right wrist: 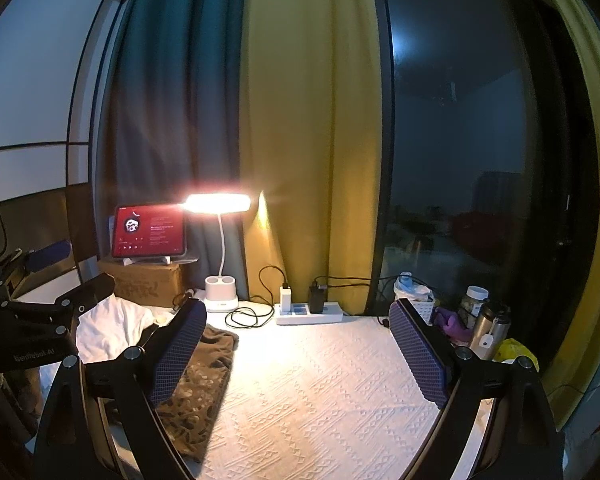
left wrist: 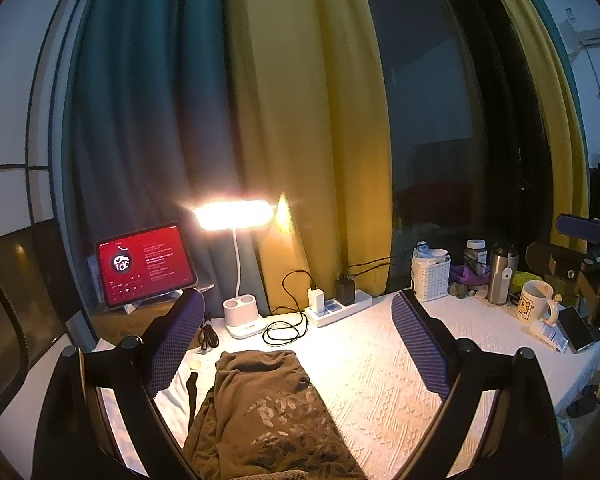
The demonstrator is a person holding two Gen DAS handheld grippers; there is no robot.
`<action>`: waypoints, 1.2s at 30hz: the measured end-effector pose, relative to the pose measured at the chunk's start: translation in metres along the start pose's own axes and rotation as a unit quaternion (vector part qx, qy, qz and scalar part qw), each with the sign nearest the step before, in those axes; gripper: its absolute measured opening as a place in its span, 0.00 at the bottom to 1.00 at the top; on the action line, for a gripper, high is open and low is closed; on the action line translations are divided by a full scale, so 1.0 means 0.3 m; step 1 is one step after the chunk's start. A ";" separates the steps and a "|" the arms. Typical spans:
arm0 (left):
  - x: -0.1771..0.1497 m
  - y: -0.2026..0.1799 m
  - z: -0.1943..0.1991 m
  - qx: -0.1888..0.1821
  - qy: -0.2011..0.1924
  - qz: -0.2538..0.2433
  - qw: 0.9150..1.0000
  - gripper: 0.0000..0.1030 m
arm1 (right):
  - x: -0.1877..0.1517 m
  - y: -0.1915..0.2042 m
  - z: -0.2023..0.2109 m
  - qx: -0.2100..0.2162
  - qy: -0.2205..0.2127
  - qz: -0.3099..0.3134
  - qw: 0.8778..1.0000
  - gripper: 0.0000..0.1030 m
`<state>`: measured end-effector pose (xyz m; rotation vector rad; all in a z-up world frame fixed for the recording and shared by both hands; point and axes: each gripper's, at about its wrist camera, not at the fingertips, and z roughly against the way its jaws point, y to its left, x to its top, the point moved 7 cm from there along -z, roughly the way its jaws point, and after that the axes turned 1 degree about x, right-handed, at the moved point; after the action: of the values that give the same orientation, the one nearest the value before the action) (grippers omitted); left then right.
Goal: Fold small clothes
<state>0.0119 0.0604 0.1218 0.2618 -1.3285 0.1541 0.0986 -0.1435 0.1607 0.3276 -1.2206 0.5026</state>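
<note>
A brown garment with a pale print [left wrist: 268, 412] lies on the white textured table cover [left wrist: 380, 380], folded into a long narrow shape. In the left wrist view it sits between and below my left gripper's [left wrist: 300, 340] wide-apart fingers, which hold nothing. The right wrist view shows the same brown garment [right wrist: 198, 380] at the left, partly behind the left finger [right wrist: 176, 352]. My right gripper [right wrist: 296, 352] is open above the bare cover [right wrist: 320, 392], empty. The left gripper's body [right wrist: 40, 328] shows at the far left of that view.
At the back stand a lit desk lamp [left wrist: 236, 216], a red-screened tablet [left wrist: 146, 266], a power strip [left wrist: 338, 306] with coiled black cable, a white basket [left wrist: 430, 276], jars, a steel flask [left wrist: 500, 276], a mug [left wrist: 534, 302] and a phone [left wrist: 576, 330]. White cloth [right wrist: 108, 328] lies left.
</note>
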 end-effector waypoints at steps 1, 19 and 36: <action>0.000 0.002 0.001 0.000 0.000 0.001 1.000 0.92 | -0.001 0.000 0.001 0.000 0.000 0.000 1.000 0.91; -0.015 0.034 -0.011 0.009 0.007 0.011 1.000 0.92 | -0.001 0.008 -0.029 0.003 0.007 0.000 1.000 0.91; -0.025 0.036 -0.020 0.007 0.011 0.012 1.000 0.92 | -0.008 0.003 -0.035 0.003 0.009 -0.001 1.000 0.91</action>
<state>0.0131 0.0727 0.1143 0.2558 -1.3092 0.1852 0.1062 -0.1379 0.1552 0.3279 -1.2011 0.5062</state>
